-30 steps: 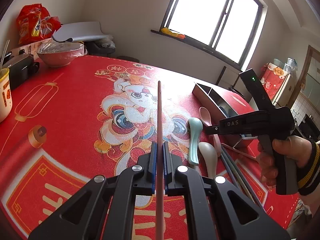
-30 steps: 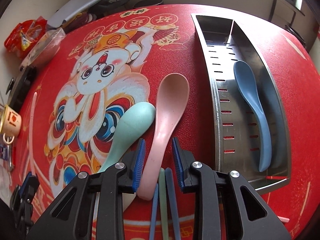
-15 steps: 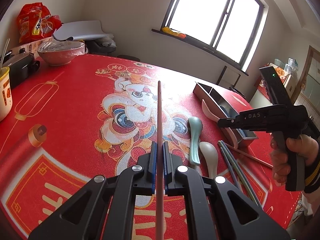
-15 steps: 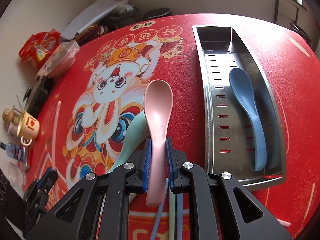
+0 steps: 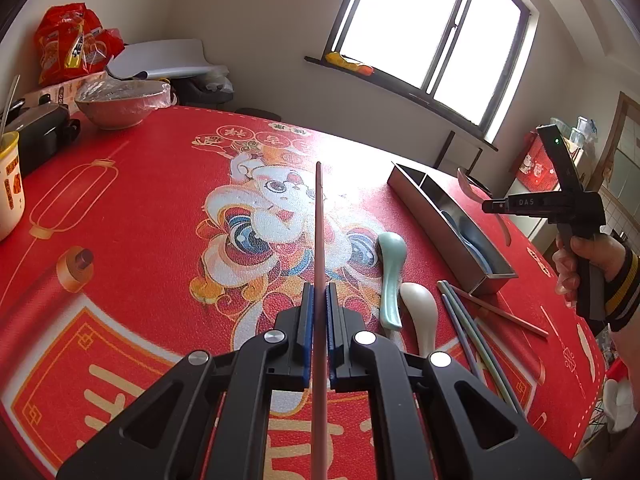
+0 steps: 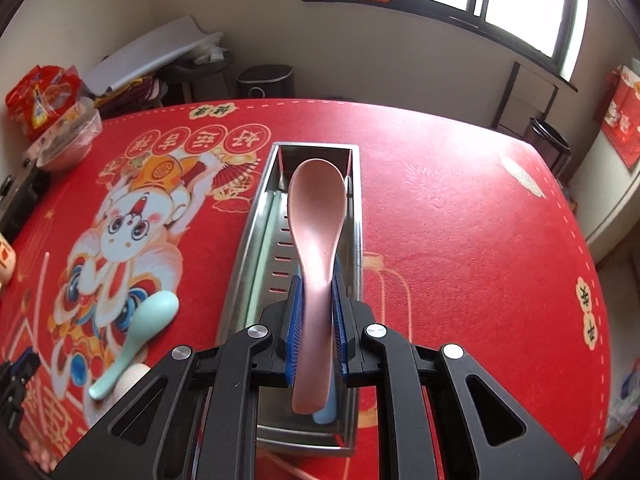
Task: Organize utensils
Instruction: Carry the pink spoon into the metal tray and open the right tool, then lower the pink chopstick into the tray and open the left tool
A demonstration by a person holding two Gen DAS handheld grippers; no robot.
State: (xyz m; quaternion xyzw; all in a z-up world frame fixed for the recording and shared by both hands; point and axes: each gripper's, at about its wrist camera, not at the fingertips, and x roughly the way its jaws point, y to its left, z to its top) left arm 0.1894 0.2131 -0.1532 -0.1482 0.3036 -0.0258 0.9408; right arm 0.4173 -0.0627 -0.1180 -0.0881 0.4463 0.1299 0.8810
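My left gripper (image 5: 318, 304) is shut on a pink chopstick (image 5: 319, 232) and holds it level above the red table mat. My right gripper (image 6: 317, 300) is shut on a pink spoon (image 6: 317, 208), held in the air over the steel utensil tray (image 6: 256, 240); it also shows in the left wrist view (image 5: 496, 206) above the tray (image 5: 424, 200). A blue spoon (image 6: 326, 414) lies in the tray, mostly hidden under the pink one. A mint spoon (image 5: 390, 276), a white spoon (image 5: 420, 312) and loose chopsticks (image 5: 476, 332) lie on the mat left of the tray.
A covered bowl (image 5: 120, 106), a black box (image 5: 38, 132), a yellow cup (image 5: 10, 184) and snack bags (image 5: 72, 48) stand along the table's far left side. The table's right edge (image 5: 588, 312) runs close behind the tray.
My right gripper closed on the pink spoon, lifted it off the mat and carried it right, over the steel tray. My left gripper has stayed still with the chopstick.
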